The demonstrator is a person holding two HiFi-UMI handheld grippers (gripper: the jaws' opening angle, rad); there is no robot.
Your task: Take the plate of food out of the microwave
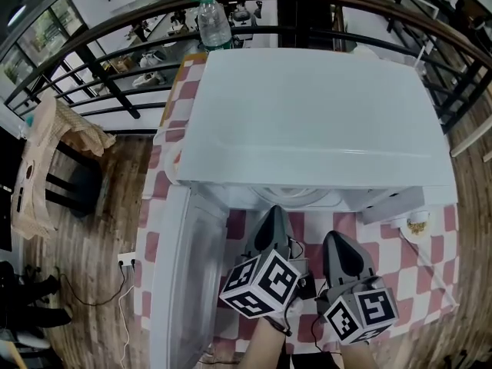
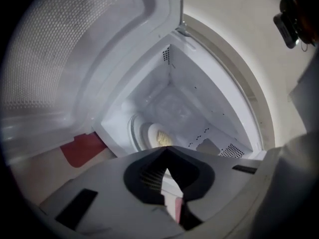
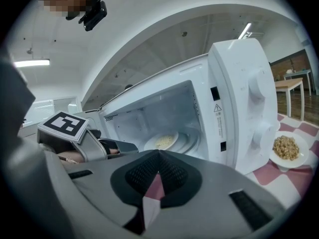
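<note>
Overhead, the microwave (image 1: 307, 114) hides its plate of food (image 3: 162, 142); left tongs (image 2: 167, 149) and right tongs (image 3: 158, 153) are clenched, empty.

The head view looks steeply down on the flat top of the microwave (image 1: 307, 114). The left gripper view is close up and tipped sideways, peeking inside. The right gripper view looks in from further back. Both show the plate of food (image 3: 162, 142).

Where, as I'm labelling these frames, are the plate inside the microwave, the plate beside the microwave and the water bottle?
plate inside the microwave (image 3: 149, 144): right gripper view, its left rim.
plate beside the microwave (image 3: 288, 162): right gripper view, its lower rim.
water bottle (image 1: 214, 25): head view, its body.
</note>
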